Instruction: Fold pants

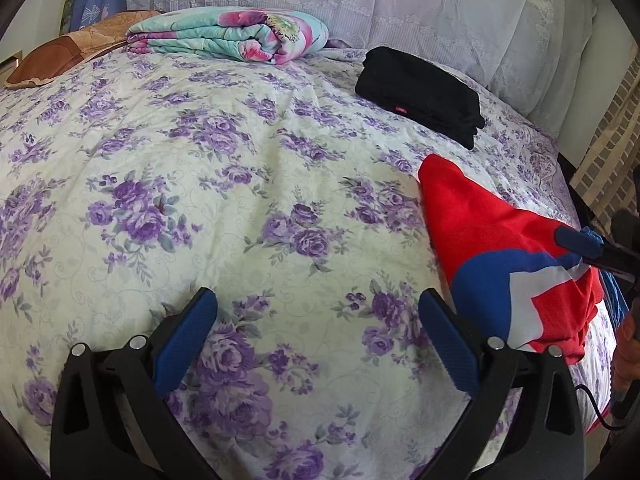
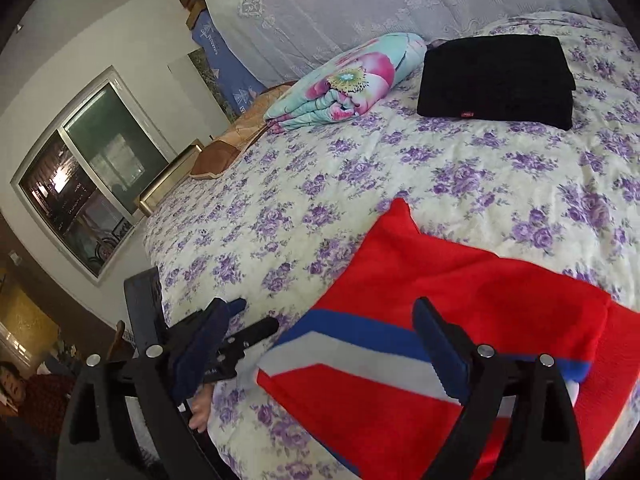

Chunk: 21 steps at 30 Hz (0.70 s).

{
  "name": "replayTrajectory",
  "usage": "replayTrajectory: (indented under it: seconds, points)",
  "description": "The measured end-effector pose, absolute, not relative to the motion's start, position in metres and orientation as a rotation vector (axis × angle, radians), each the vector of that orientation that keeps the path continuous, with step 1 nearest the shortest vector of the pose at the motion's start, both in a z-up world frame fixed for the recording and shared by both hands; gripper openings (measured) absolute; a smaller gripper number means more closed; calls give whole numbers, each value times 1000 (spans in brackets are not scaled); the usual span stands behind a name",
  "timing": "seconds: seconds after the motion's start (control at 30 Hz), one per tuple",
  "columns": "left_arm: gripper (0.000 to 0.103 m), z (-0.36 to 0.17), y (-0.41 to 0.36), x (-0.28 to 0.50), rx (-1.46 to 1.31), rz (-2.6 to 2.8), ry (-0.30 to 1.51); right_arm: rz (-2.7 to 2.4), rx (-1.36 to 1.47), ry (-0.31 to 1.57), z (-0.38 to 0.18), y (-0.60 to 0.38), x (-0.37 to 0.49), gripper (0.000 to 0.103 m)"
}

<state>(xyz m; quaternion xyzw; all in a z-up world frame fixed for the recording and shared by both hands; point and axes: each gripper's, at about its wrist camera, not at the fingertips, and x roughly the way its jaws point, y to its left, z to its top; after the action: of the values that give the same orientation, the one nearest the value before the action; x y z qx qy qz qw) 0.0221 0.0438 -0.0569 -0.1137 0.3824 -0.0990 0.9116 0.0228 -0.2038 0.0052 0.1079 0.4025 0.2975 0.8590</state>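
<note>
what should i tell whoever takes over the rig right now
Left gripper: open, empty, over bare floral bedspread.
Right gripper: open, over the red pants, pads not pressing on them.
The red pants with blue and white stripes lie on the bed's near right side, not gripped by either gripper.
Folded black garment sits near the pillows, beside a folded floral quilt.
Done: black garment looks finished.
Left: the red pants' fold state is unclear; check and finish.

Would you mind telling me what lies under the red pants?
The red pants rest on the purple-flowered bedspread. Whatever the cloth covers beneath them cannot be seen.
</note>
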Motion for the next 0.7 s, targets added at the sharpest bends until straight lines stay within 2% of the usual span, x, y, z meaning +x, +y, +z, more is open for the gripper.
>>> replayTrajectory:
  seconds: [0.07,0.13,0.27,0.33,0.53,0.63,0.7]
  points:
    - [98,-57,44,23,-232,-202,789,619,229,875,-21,-208,26,97]
    - [98,-58,44,23,-229,-201,789,624,176,807,-25,-205,19,97]
    - [98,-58,44,23,-226,-200,791,607,220,817,-10,-205,16,97]
    - [98,-58,44,24,-222,-197,793,629,250,765,6,-212,6,97]
    - [98,-58,44,24,-220,-194,795,564,102,663,28,-220,-25,97]
    - [98,-58,44,24,-220,-194,795,426,-14,679,11,-221,-23,97]
    - [98,-58,43,24,-219,-194,795,358,-90,766,-18,-221,-14,97]
